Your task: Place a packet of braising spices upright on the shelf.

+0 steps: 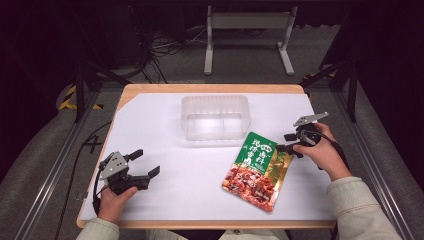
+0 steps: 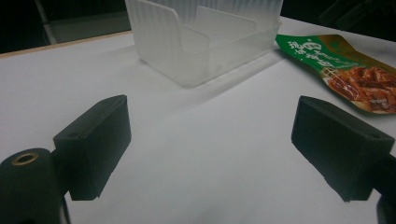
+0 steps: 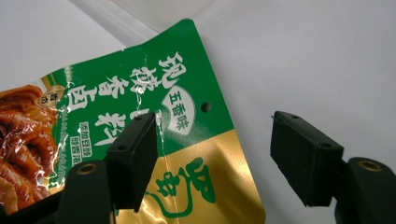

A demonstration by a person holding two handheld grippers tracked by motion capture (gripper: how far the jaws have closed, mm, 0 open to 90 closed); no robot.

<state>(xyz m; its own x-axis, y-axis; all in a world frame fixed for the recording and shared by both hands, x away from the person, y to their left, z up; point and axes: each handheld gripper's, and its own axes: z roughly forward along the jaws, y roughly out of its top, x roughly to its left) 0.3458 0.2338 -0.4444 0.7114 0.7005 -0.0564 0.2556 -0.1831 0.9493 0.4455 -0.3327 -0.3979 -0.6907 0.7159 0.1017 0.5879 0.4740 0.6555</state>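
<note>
1. Green and gold food pouch [image 1: 257, 171] flat on the white table cover [image 1: 190, 185], right of centre, just near of the clear plastic container [image 1: 215, 117] and apart from it.
2. Right gripper [image 1: 289, 142] at the pouch's right edge, held in the right hand [image 1: 325, 152]; jaws released and spread wide.
3. In the right gripper view, one jaw over the printed face of the pouch [image 3: 140, 140], the other over bare cover beyond the pouch's edge; cannot tell whether either touches it.
4. Left gripper [image 1: 145, 162] at the near left of the table, held in the left hand [image 1: 117, 197], well apart from the pouch; jaws released, nothing between them.
5. In the left gripper view, container [image 2: 205, 37] far ahead, pouch [image 2: 345, 70] at the far right.
</note>
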